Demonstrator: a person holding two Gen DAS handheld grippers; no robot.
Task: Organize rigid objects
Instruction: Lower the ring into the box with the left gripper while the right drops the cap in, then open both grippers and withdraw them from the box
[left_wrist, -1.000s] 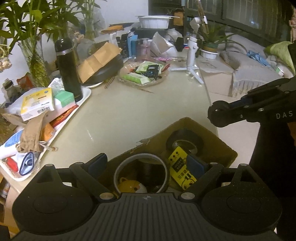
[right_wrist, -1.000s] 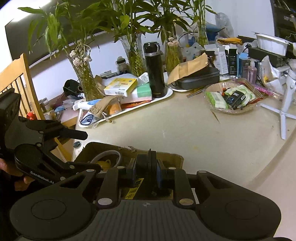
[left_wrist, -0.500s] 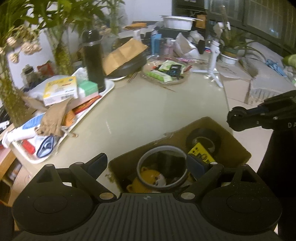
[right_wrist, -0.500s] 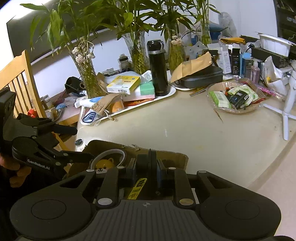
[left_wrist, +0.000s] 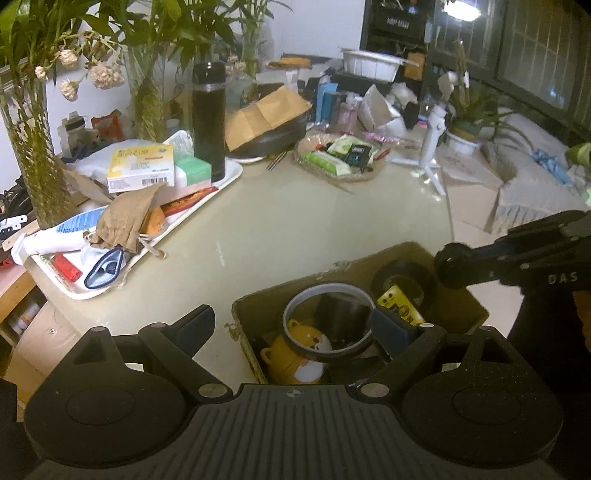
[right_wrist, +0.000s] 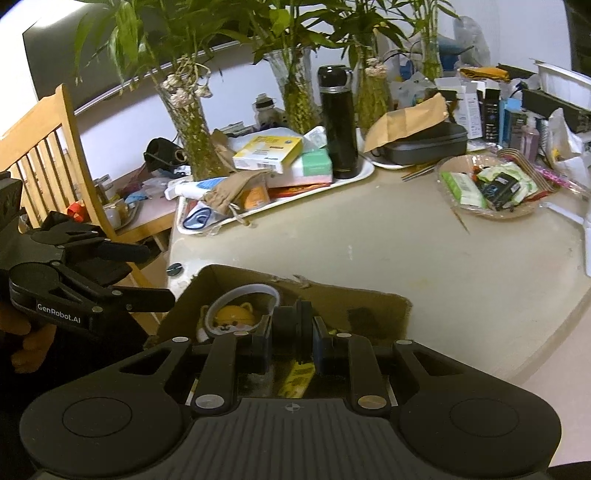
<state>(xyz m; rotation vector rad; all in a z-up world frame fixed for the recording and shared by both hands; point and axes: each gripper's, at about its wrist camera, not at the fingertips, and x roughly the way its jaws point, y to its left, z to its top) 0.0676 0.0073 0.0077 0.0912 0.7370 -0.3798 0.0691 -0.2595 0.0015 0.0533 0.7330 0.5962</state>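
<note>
- Our right tongs (right_wrist: 291, 334) are pressed together on a black tape roll (right_wrist: 297, 326), held edge-on between the pads just above the cardboard box (right_wrist: 332, 295); in the left wrist view that roll (left_wrist: 404, 282) sits at the box's far right corner, beyond our right finger.
- Our left tongs (left_wrist: 291, 325) are spread wide and hold nothing; a grey-rimmed ring (left_wrist: 327, 321) lies between the fingers, and a yellow bear-faced toy (left_wrist: 295, 350) shows beneath it in the box.
- Over the last second the left tongs have swung left and drawn back a little: the box now sits further right under them, and the toy shows more fully.
- The right tongs have barely shifted; the roll is pinched at the same spot as a second ago, with a yellow label (right_wrist: 297, 376) just below.
- We judge the roll is either going in or coming out; the view is too cramped to say which.
- The tray (left_wrist: 236, 171) with its black flask (left_wrist: 208, 118) lies well ahead of both tongs, untouched.
</note>
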